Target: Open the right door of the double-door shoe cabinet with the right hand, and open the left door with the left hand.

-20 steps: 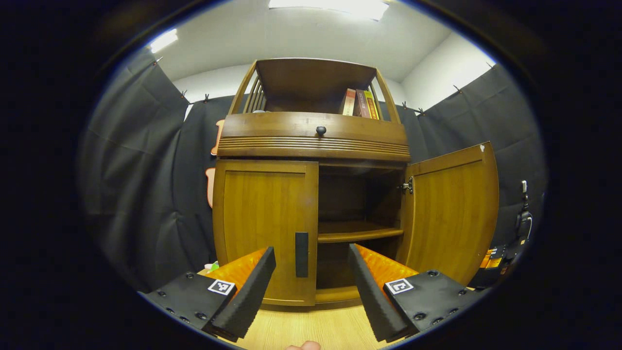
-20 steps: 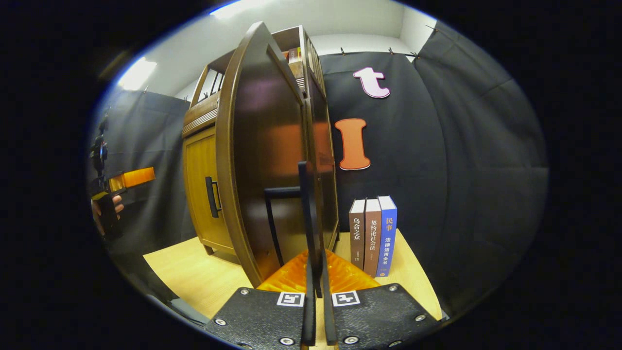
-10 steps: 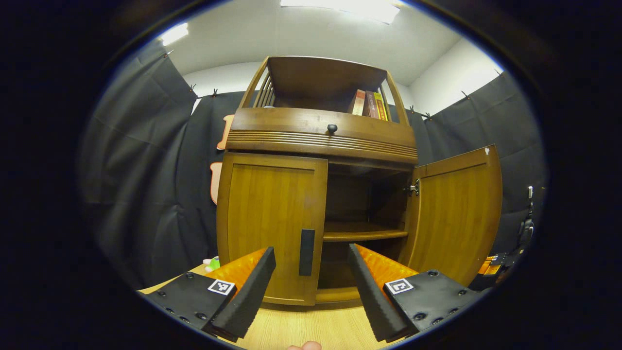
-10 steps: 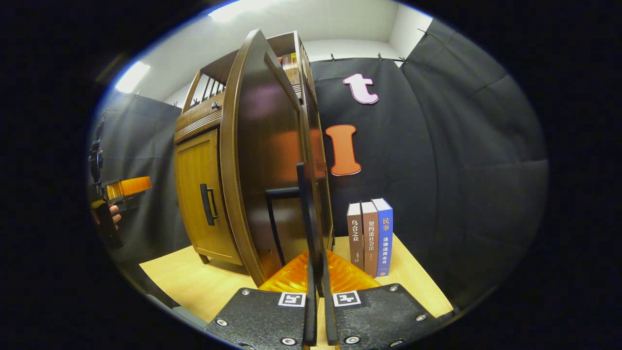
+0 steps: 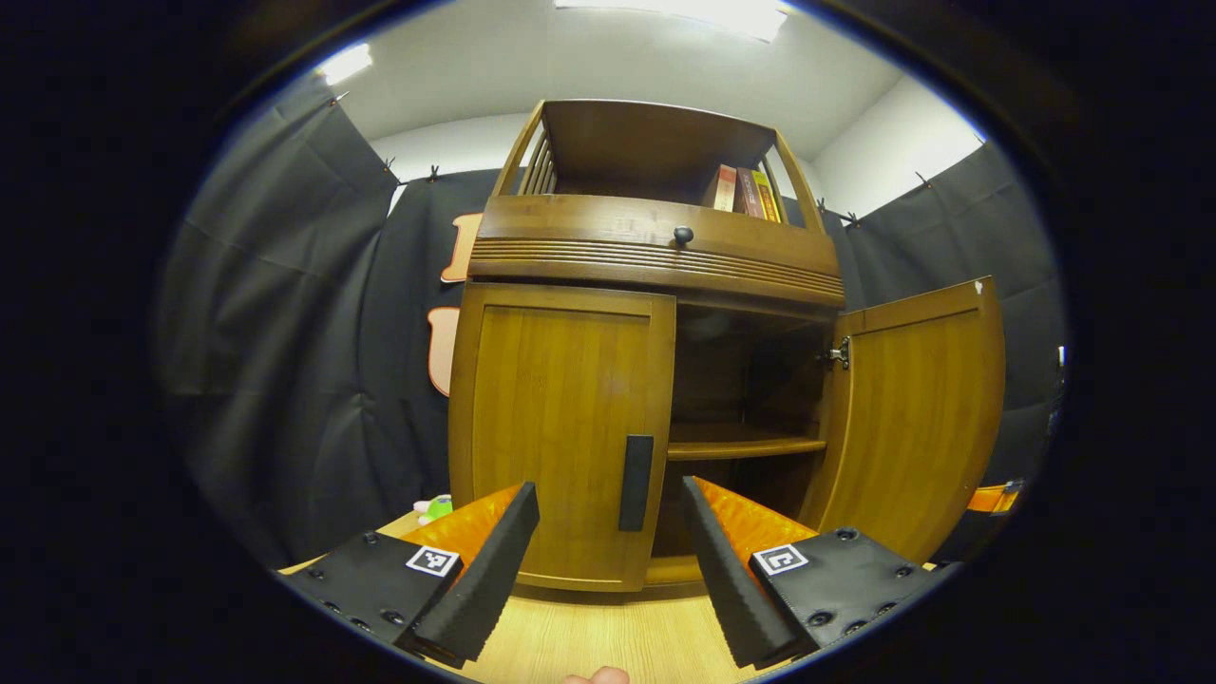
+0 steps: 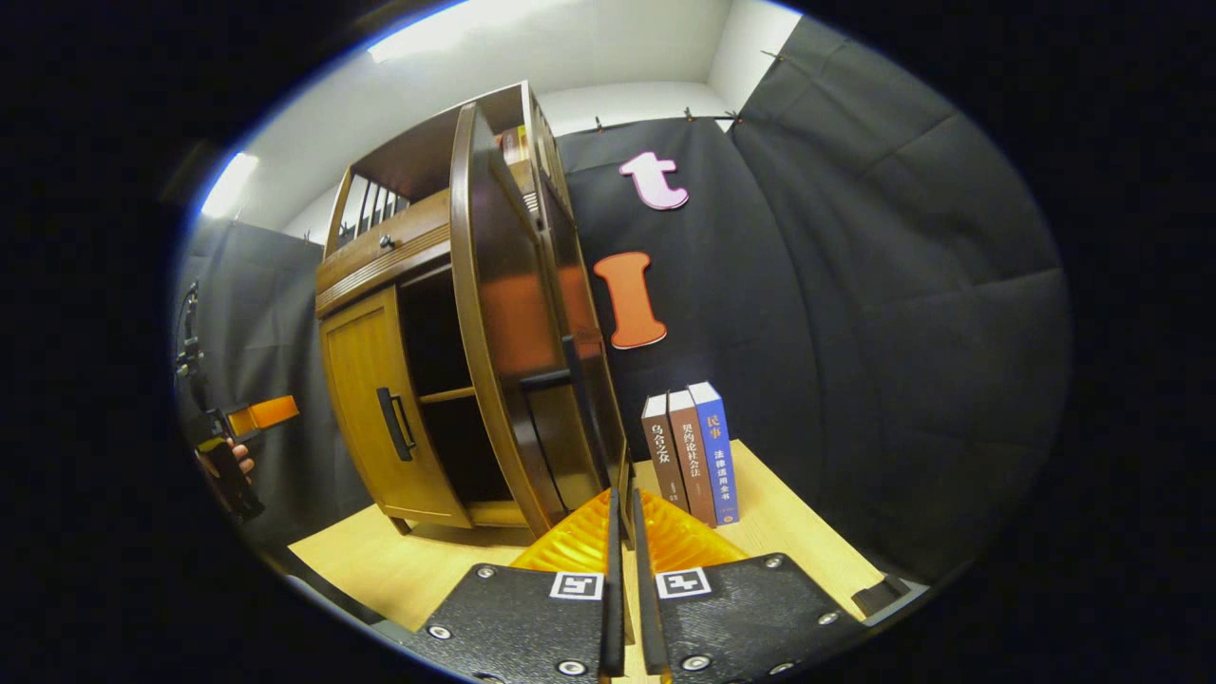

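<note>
Straight ahead of the left gripper (image 5: 608, 532), between its widely parted jaws, stands the handle (image 5: 636, 483) of the left door (image 5: 560, 437), a dark upright bar set near that door's inner edge. Its long axis runs vertically, so the jaws, spread side to side, are already turned the right way to close across it. The handle lies a little right of the jaws' midline and still apart from them; nothing is held. The left door sits shut against the shoe cabinet (image 5: 655, 252), which stands on the tabletop (image 5: 608, 636).

Off to the right, the right door (image 5: 917, 418) stands swung well open, showing the inner shelf (image 5: 746, 446). The right gripper (image 6: 624, 532) has its jaws drawn nearly together on the edge of the right door (image 6: 513, 323), by the look of it pinching that door's handle (image 6: 551, 380), though the contact itself is hard to make out.

My reading: the right half is done, and the coming move belongs to the left gripper, which needs to advance and shift slightly right before closing on the bar
</note>
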The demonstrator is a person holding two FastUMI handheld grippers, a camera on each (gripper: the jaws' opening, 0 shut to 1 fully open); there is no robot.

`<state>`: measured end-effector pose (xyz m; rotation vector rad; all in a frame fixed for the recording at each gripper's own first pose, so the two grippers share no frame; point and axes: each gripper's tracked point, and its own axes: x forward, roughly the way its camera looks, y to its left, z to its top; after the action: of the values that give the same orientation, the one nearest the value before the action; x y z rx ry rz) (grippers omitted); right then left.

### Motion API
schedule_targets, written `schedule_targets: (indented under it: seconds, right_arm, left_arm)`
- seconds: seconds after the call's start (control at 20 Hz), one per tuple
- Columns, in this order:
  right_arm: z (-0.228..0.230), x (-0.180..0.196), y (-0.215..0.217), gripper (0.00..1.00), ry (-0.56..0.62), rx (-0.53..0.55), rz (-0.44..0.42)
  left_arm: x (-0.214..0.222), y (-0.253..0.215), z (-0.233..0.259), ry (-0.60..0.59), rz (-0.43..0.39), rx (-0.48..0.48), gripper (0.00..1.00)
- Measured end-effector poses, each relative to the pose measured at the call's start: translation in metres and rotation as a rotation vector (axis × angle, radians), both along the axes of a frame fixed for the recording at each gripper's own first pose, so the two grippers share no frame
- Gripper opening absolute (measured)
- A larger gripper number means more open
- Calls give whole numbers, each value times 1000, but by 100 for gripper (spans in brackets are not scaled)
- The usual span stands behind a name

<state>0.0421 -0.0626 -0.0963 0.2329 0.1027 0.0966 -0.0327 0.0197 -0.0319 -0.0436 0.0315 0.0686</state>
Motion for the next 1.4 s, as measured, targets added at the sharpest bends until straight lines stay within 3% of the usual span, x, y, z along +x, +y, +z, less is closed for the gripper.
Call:
schedule_targets:
  seconds: [0.25, 0.4, 0.6, 0.65, 0.8, 1.05, 1.15, 1.4]
  right_arm:
    - [11, -33, -32, 0, 2, -98, -161]
    - [32, -53, -31, 4, -6, -181, -192]
    - [59, -50, 15, 4, -73, -208, -80]
    - [63, -43, 31, 0, -83, -208, -42]
    - [55, -28, 69, 4, -57, -200, 57]
    - [40, -8, 107, 5, -40, -138, 123]
    - [33, 11, 114, 10, -22, -151, 125]
    - [30, 32, 125, 60, -25, -183, 131]
  left_arm:
    - [15, -1, 5, -18, 0, -2, 95]
    - [20, 7, 5, -15, 50, 15, 94]
    - [23, 12, 9, -16, 84, -25, 96]
    - [21, 15, 7, -11, 86, -29, 95]
    - [10, 39, 6, -6, 132, -11, 94]
    - [-17, 71, -6, 28, 187, 15, 95]
    - [-26, 82, -14, 47, 211, 20, 95]
    - [-26, 88, -29, 78, 231, -33, 95]
